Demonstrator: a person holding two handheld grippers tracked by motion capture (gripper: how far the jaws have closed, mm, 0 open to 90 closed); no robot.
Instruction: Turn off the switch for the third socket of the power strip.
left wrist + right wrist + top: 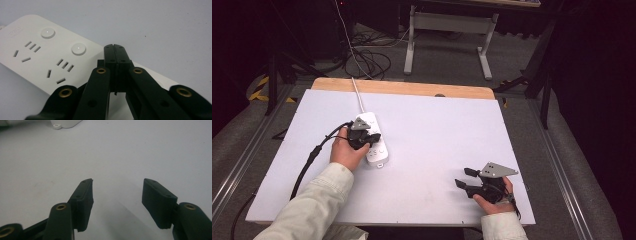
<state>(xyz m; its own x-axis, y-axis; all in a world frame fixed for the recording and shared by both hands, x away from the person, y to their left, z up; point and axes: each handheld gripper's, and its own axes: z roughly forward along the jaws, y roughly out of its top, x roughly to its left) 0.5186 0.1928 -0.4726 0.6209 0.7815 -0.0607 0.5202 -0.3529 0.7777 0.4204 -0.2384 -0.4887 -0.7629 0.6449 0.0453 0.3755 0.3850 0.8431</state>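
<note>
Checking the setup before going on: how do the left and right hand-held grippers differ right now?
The left hand-held gripper has its jaws shut together; the right hand-held gripper has them open. The left is over the white power strip; the right is over bare white table, apart from the strip. Both have black jaws with nothing between them.

White power strip (375,141) lies left of centre on the white table (447,145), long axis running from the far edge toward the near edge, its white cable (357,92) leading off over the far edge. Left gripper (371,138) sits on top of the strip, tips together. Right gripper (464,177) near the near right corner, jaws apart, nothing between, pointing left.
</note>
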